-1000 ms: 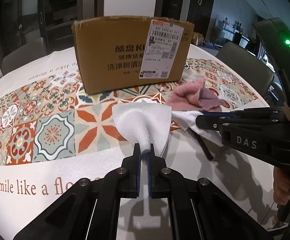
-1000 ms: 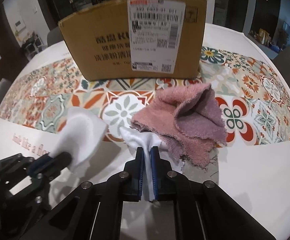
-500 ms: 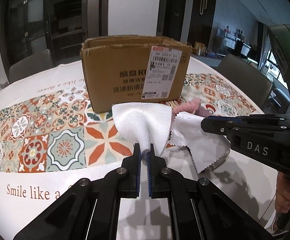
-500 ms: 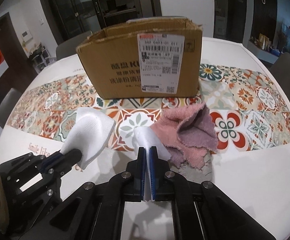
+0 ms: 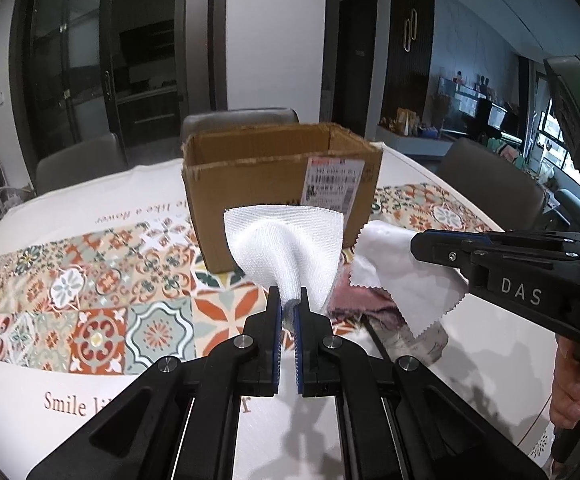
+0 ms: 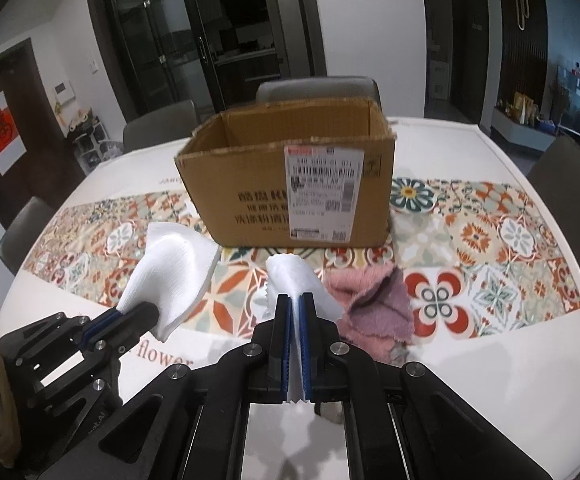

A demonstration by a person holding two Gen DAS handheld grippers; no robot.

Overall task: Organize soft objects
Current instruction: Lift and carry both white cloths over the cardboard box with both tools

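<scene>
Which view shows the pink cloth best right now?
The right wrist view: the pink cloth lies crumpled on the table before the cardboard box, mostly unobstructed. In the left wrist view only a strip of it shows, behind the white cloths.

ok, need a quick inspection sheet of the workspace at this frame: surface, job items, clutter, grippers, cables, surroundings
Surface: round white table with a patterned tile-print runner.
Job's things: white towel and thin zigzag-edged white cloth, both lifted; pink cloth lying on the runner; open cardboard box behind them, contents hidden.
Clutter: nothing seen.
Grippers: left gripper shut on the white towel; right gripper shut on the thin cloth.
Cables: nothing seen.
Surroundings: grey chairs, dark glass doors.
</scene>
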